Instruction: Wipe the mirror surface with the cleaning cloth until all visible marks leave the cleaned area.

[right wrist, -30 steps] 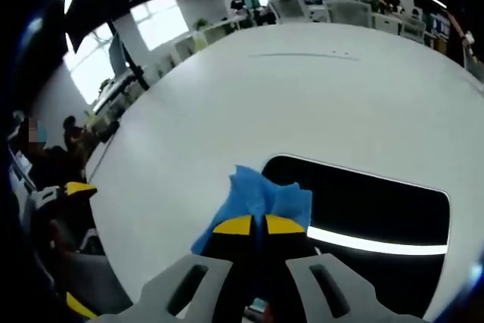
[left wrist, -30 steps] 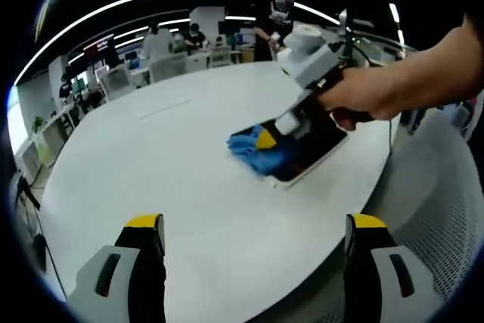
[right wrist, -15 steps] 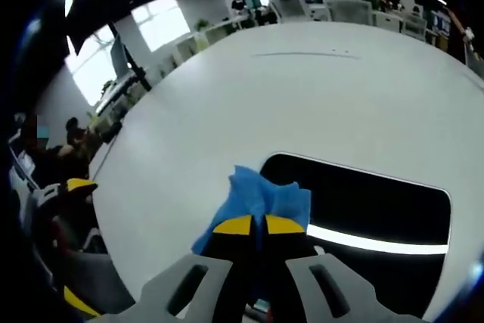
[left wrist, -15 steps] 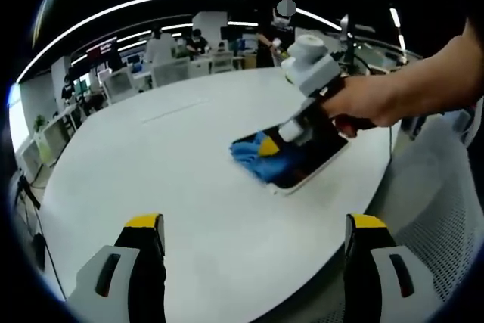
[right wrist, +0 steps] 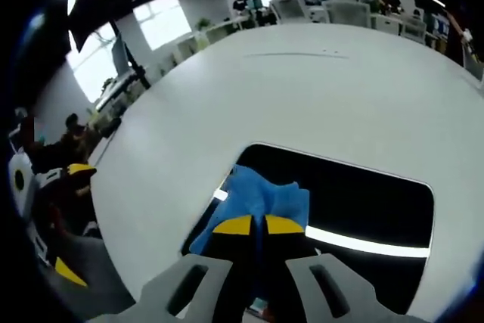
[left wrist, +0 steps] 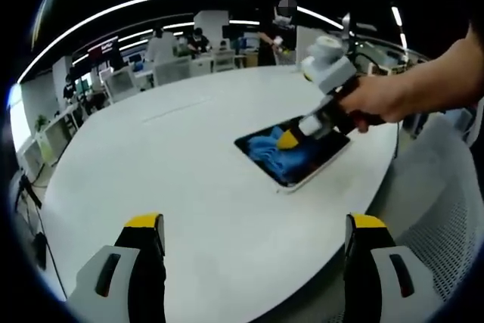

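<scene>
- Currently your right gripper (right wrist: 258, 225) has its yellow-tipped jaws pressed together on the blue cleaning cloth (right wrist: 259, 196), and the cloth lies bunched on the dark glass of the mirror (right wrist: 363, 206)
- From the left gripper view, that same right gripper (left wrist: 291, 138) is held in your hand (left wrist: 374, 100) and angles down onto the cloth (left wrist: 281, 156), which covers the near-left part of the mirror (left wrist: 321, 153)
- You have the cloth fully inside the mirror's pale border in the left gripper view; in the right gripper view its left edge sits at the mirror's left corner
- Mirror lies flat on the white round table (left wrist: 181, 156), close to the table edge on your side; in the right gripper view it reflects a bright strip light as a white band across the glass
- Whether marks are on the glass cannot be told at this resolution
- Your left gripper (left wrist: 255, 225) stands with its two jaws wide apart, holding nothing, hovering over the bare tabletop well apart from the mirror
- Your left gripper also appears at the left margin of the right gripper view (right wrist: 57, 221), beyond the table edge
- Background: office desks, chairs and several people stand far behind the table in both views
</scene>
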Demonstrator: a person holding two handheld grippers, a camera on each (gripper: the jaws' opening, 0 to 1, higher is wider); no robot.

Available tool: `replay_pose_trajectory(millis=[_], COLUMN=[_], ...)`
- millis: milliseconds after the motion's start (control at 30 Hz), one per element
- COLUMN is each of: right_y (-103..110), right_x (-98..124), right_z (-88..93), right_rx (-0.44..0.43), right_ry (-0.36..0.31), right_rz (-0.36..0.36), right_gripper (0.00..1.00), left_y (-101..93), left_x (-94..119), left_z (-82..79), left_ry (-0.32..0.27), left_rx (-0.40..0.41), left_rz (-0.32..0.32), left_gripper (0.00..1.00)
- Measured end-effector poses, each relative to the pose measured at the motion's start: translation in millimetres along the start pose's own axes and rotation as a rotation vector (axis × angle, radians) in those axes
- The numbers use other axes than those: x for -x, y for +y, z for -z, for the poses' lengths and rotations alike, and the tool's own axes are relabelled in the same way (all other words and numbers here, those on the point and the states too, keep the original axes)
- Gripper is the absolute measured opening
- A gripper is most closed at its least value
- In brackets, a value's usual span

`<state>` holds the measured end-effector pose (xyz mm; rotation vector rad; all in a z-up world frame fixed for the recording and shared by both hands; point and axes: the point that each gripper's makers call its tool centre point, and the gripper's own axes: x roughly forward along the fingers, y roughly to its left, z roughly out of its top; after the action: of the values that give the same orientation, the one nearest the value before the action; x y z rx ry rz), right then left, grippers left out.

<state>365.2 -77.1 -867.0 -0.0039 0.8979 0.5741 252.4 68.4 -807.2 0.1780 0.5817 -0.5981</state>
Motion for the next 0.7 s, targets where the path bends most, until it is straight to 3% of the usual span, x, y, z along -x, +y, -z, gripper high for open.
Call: replay_pose_trajectory(millis=[700], right_y=[-37], right_x=[19], right_z=[7.4], right_rx=[-0.086], right_ry=[-0.021], right_rz=[0.004], right_gripper=[0.00], left_y=[1.6], left_x=[1], left_z=[0.9], left_ry=[0.008], left_rx=[0.007], left_rz=[-0.004], left_gripper=[0.99])
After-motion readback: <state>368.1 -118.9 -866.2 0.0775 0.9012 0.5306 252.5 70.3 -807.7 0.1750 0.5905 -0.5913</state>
